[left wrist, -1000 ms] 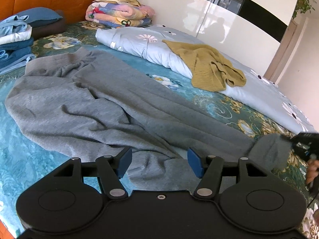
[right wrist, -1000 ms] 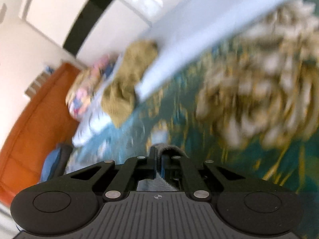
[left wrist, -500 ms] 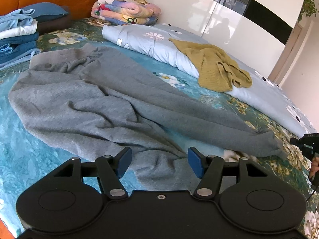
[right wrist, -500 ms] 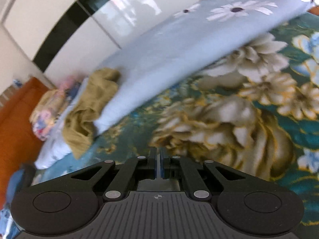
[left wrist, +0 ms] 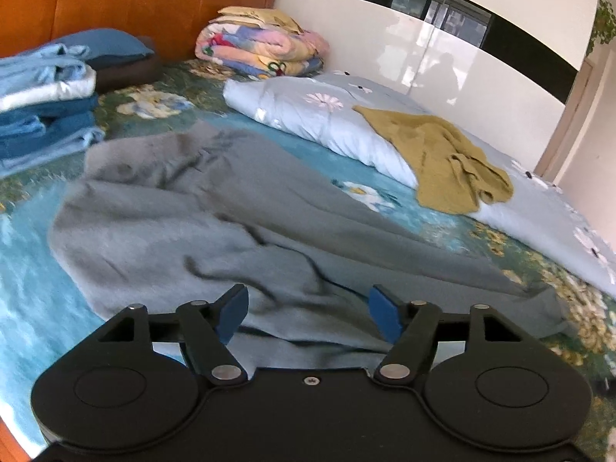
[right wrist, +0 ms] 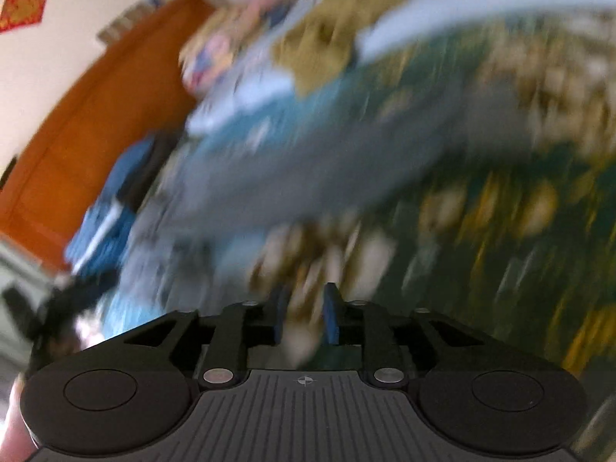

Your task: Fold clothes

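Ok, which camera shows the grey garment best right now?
The left wrist view: the grey garment lies sharp and nearly whole across the bedspread. The right wrist view shows it only as a motion-blurred grey streak.

The left gripper [left wrist: 308, 313], jaws opening with nothing pinched between them, hovers over the near edge of grey trousers [left wrist: 215, 223] spread on a floral bedsheet [left wrist: 23, 269]. At two o'clock an olive garment [left wrist: 442, 158] drapes a pale quilt [left wrist: 308, 115]; at ten o'clock, folded blue clothes [left wrist: 46, 115].
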